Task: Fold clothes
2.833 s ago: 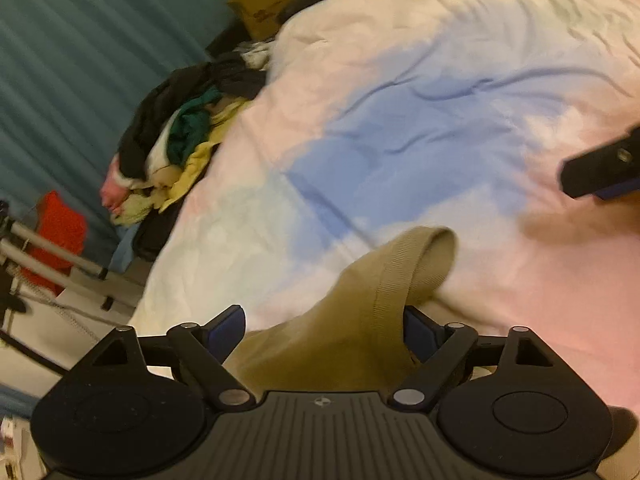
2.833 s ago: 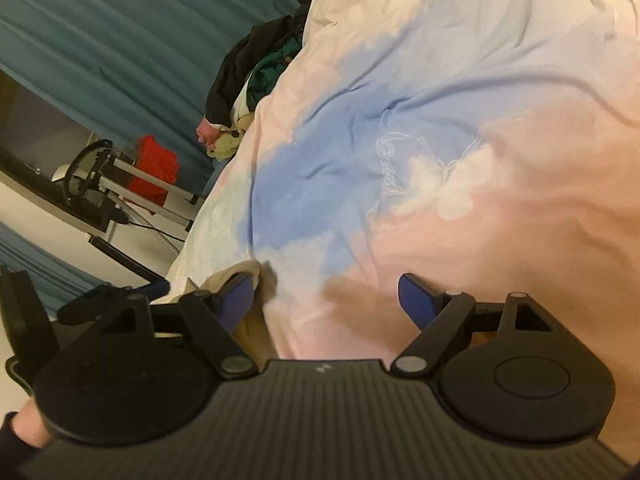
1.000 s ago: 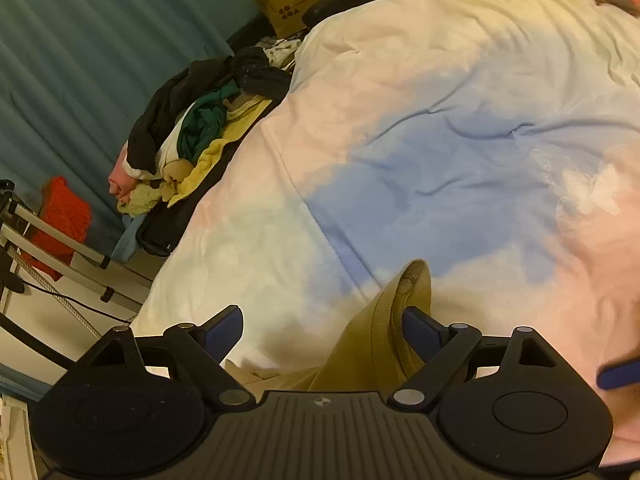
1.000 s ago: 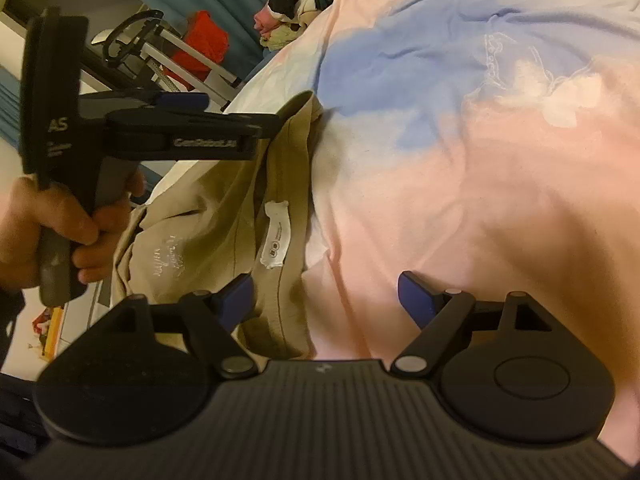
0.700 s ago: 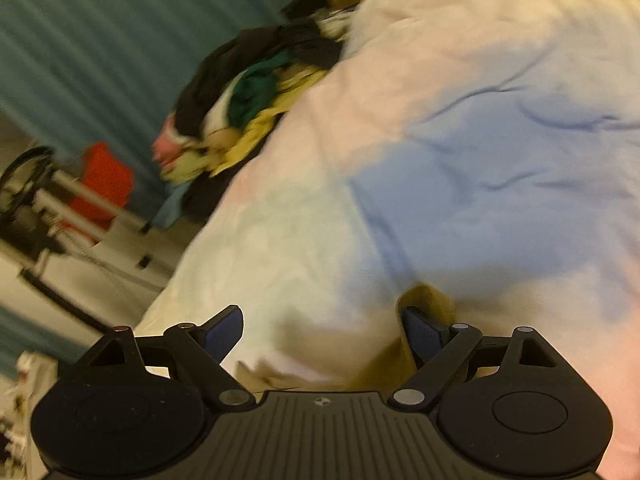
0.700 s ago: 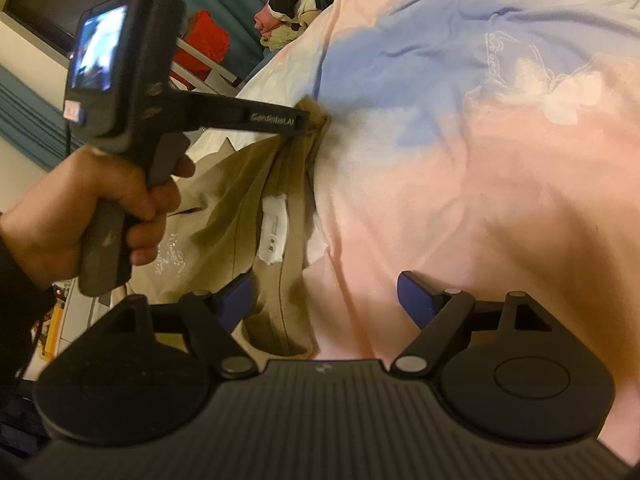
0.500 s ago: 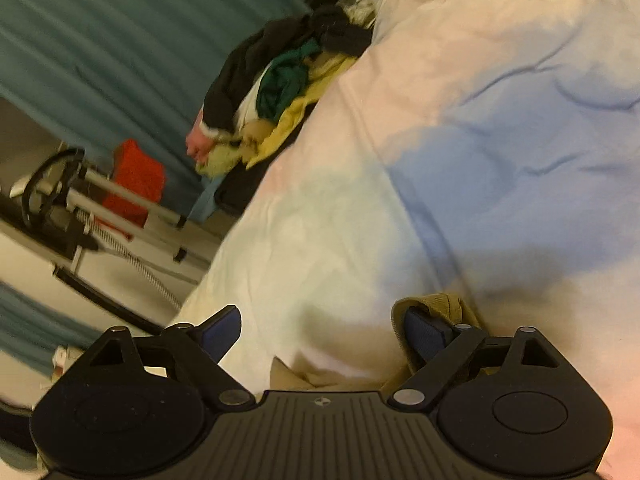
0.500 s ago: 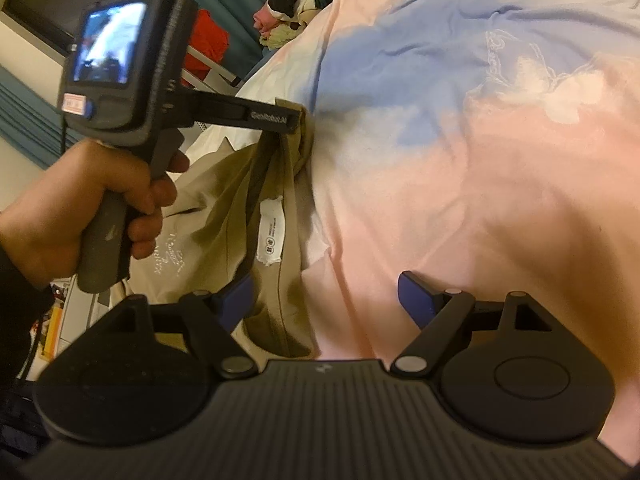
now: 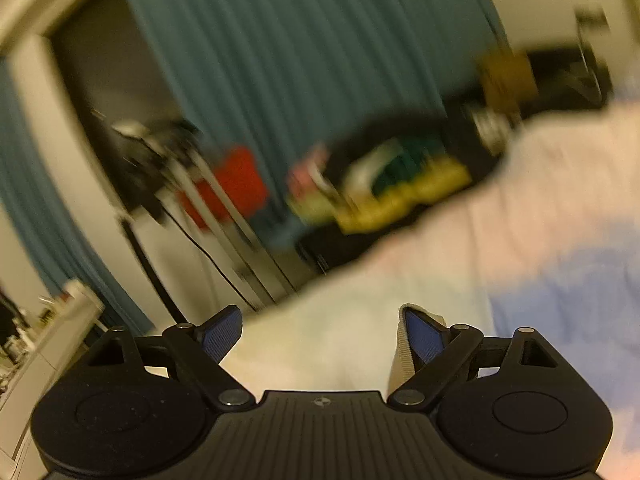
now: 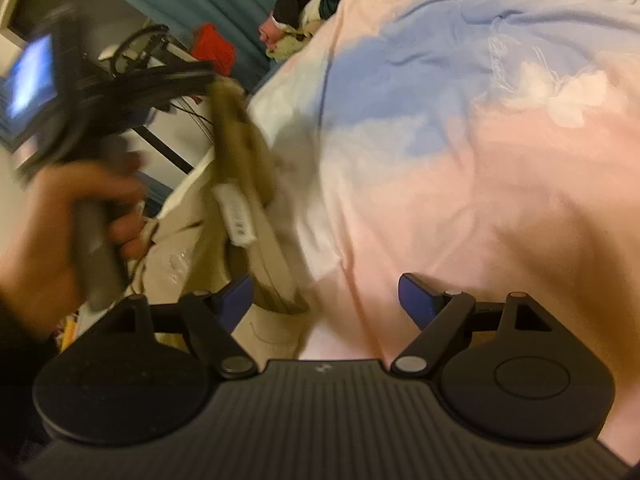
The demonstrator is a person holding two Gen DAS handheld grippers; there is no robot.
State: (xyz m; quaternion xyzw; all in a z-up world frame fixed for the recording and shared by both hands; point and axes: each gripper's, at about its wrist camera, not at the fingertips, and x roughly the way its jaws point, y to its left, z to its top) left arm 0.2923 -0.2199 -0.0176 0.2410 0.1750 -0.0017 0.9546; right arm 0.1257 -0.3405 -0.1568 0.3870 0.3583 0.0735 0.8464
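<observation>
Right now the khaki garment [image 10: 244, 184] is hanging over the near edge of the bed [image 10: 460, 168], its white label [image 10: 236, 216] facing out, a ribbed edge lying against one finger of the left tongs [image 9: 322, 330]. Those tongs are standing spread in their own blurred view, gripping nothing firmly. The right tongs [image 10: 324, 296] are hovering released over the pastel duvet. Beyond, a clothes heap [image 9: 392, 172] is sitting beside a teal curtain [image 9: 300, 60].
</observation>
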